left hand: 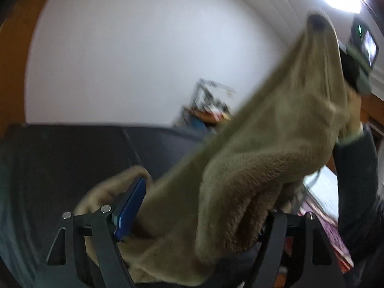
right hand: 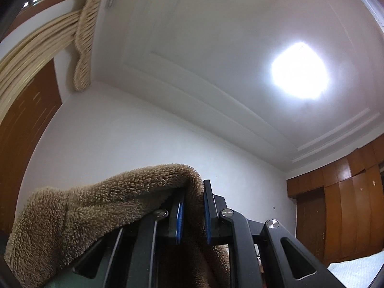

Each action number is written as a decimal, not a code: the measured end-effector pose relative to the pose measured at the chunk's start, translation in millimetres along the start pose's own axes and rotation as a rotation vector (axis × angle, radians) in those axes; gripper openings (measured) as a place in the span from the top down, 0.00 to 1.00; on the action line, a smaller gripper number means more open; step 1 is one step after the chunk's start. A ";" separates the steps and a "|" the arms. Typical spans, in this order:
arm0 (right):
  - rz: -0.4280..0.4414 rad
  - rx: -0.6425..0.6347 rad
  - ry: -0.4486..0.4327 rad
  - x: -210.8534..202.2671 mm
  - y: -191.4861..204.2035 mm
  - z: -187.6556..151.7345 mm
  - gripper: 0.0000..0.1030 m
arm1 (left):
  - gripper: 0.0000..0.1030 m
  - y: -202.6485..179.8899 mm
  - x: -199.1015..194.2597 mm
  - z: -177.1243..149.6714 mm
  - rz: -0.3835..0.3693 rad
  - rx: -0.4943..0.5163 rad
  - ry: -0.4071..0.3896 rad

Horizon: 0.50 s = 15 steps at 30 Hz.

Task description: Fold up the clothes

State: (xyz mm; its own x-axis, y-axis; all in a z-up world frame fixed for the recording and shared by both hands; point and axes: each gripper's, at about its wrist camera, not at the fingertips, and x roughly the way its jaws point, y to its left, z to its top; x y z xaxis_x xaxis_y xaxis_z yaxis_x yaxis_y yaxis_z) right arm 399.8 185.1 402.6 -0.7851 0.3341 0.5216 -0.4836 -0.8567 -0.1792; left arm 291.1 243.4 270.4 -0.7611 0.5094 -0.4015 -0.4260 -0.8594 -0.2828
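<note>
A tan fleece garment [left hand: 276,132] hangs stretched between both grippers. In the left wrist view it runs from the upper right down across my left gripper [left hand: 206,201]. That gripper's jaws stand wide apart: the blue pad [left hand: 129,211] shows on the left, and the fleece covers the other finger. High at the upper right, my right gripper [left hand: 316,22] holds the garment's top end. In the right wrist view my right gripper [right hand: 194,216] points at the ceiling, shut on a fold of the fleece [right hand: 108,206], which spills over to the left.
A dark sofa or bed [left hand: 72,158] lies below a white wall. A cluttered shelf [left hand: 208,105] stands behind, and a person's dark sleeve [left hand: 355,168] is at right over a pink patterned cloth [left hand: 333,237]. Ceiling lamp [right hand: 300,72], wooden wardrobe [right hand: 348,204], beige curtain [right hand: 84,36].
</note>
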 end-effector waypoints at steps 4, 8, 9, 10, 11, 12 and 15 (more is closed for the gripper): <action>0.010 -0.026 -0.001 5.9 -3.3 -5.6 0.86 | 0.22 -2.1 13.7 -15.1 -0.074 0.025 0.098; 0.018 -0.052 -0.002 10.2 -4.4 -10.5 0.86 | 0.22 -10.3 11.3 -23.5 -0.158 0.048 0.147; 0.019 -0.053 0.001 11.0 -3.3 -12.0 0.86 | 0.22 -14.3 7.9 -24.5 -0.164 0.059 0.143; 0.021 -0.053 0.005 12.1 -1.5 -13.2 0.86 | 0.22 -15.1 4.8 -26.9 -0.171 0.064 0.132; 0.023 -0.052 0.009 13.3 0.4 -14.5 0.86 | 0.22 -15.9 1.7 -29.3 -0.179 0.069 0.122; 0.025 -0.051 0.012 14.4 2.2 -15.8 0.86 | 0.22 -16.8 -1.4 -31.7 -0.186 0.073 0.111; 0.032 -0.051 0.024 18.3 8.4 -20.1 0.86 | 0.22 -11.9 -19.6 -25.6 -0.247 0.044 0.061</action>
State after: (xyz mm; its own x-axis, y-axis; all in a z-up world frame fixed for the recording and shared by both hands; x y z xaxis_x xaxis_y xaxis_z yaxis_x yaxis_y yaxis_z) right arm 373.6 191.9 393.9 -0.8093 0.3161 0.4950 -0.4765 -0.8462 -0.2385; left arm 323.6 244.8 259.3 -0.6009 0.7049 -0.3769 -0.6174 -0.7088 -0.3411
